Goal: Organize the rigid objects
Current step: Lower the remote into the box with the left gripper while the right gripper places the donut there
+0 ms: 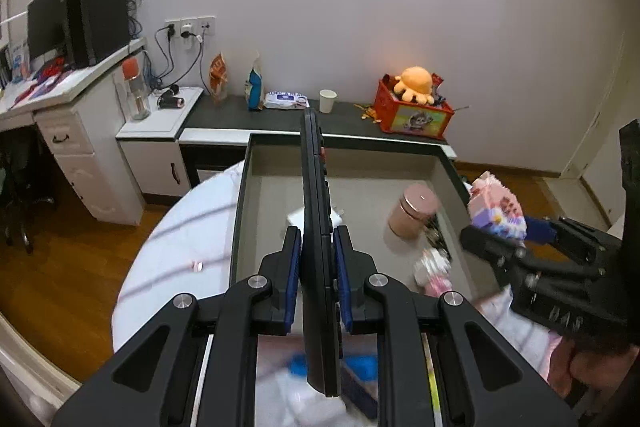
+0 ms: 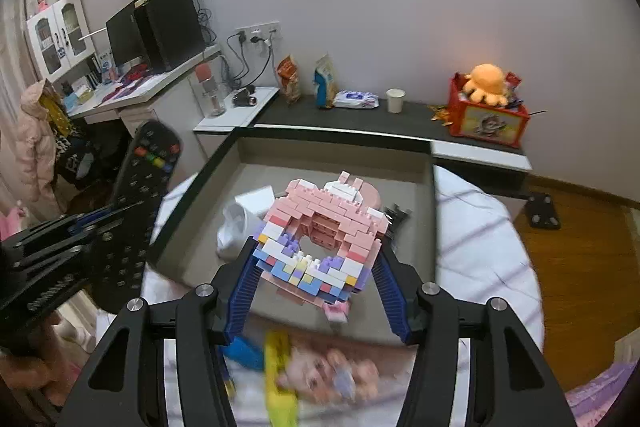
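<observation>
The left claw (image 1: 317,247) grips a black remote control (image 1: 314,187) edge-up, its long axis pointing forward over the gray tray (image 1: 244,195). The right claw (image 2: 316,267) clamps a brick-built model (image 2: 320,231) (pink mostly), above the tray's right side.

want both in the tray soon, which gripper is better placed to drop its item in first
Right, probably: the right gripper holds the brick model over the tray, while the left gripper holds the remote at its near edge.

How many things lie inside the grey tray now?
At least 4 in the tray: pink jar, white box, white bag, black clips. The held items may hide others.
</observation>
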Demonstrator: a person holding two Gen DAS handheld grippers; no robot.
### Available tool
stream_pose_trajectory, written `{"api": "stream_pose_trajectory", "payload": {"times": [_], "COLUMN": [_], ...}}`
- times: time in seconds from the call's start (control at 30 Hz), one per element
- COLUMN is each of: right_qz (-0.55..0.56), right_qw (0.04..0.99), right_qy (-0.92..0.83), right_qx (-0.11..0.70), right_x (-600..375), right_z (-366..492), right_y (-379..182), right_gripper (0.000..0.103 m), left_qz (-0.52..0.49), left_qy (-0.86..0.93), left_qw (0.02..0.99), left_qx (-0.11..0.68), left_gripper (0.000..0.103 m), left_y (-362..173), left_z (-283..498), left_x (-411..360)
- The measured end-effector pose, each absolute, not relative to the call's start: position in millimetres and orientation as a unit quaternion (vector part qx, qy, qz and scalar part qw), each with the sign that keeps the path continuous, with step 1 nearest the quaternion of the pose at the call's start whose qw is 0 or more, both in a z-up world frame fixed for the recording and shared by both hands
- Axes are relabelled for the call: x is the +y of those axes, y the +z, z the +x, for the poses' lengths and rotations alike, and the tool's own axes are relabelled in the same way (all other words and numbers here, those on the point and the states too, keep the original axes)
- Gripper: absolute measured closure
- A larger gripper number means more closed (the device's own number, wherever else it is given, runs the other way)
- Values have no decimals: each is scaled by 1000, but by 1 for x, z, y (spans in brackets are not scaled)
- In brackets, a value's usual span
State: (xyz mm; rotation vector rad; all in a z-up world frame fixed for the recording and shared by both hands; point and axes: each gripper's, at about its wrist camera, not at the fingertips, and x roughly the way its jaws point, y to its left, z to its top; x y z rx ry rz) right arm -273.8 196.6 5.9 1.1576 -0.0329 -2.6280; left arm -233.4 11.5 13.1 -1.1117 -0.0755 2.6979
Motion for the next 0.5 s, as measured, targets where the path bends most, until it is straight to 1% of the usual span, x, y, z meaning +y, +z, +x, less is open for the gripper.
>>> {"api": "stream_pose_trajectory", "payload": {"times": [0.23, 0.3, 0.43, 0.47, 0.5], "right_qz": [444, 457, 464, 464, 464], "right_qw": [137, 135, 127, 125, 122], "right_qy": [-885, -879, -876, -877, -877], "right_qx": [-12, -10, -5, -2, 1], "right_x": [182, 180, 180, 179, 179], "right_z": [-321, -328, -330, -330, -329], "right_y": [-31, -44, -52, -53, -52], "right_gripper": [47, 46, 46, 46, 42], "left_qz": [-420, -429, -432, -430, -429], "left_qy": [901, 897, 896, 898, 899], "left_qw": [111, 111, 102, 95, 92], "left_qx": [-12, -9, 0, 5, 7], "left_gripper": [87, 87, 85, 84, 74], "left_y": [-22, -31, -39, -38, -36], "left_z": [-291, -297, -299, -298, -299], "left_x": [27, 30, 32, 32, 31]}}
